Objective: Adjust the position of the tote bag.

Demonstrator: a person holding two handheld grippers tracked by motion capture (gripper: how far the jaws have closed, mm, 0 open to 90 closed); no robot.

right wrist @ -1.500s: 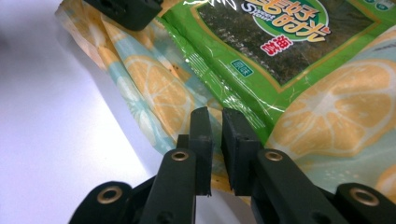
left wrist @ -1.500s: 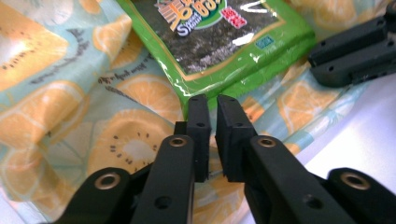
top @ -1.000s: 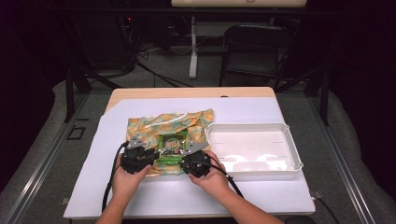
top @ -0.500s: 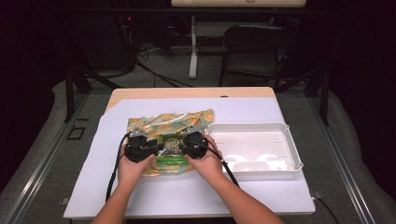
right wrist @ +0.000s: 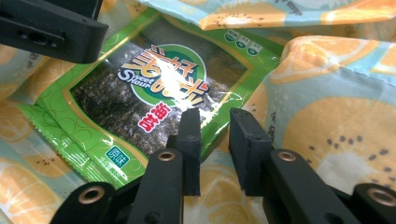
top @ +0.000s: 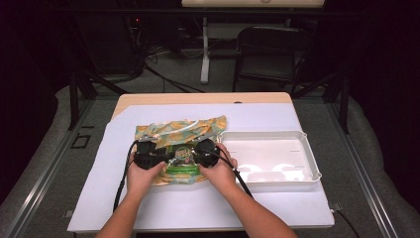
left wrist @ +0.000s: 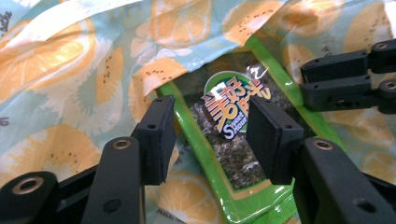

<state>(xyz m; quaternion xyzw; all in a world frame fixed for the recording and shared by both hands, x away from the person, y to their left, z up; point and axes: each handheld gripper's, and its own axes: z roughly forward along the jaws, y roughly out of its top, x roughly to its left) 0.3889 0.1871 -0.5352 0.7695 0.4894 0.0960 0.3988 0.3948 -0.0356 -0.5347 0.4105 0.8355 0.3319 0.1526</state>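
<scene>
Snack packet on fruit-print bag — my left gripper jaws wide, just opening, astride it; my right gripper jaws narrow, gripping nothing.

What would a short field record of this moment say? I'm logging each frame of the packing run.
work: seaweed packet lying on the fruit-print bag
left gripper: jaws just opened, astride the packet, pads not pressing
right gripper: open, at the packet's edge, nothing between the pads
tray: white, beside the bag
table: covered by a white sheet
</scene>
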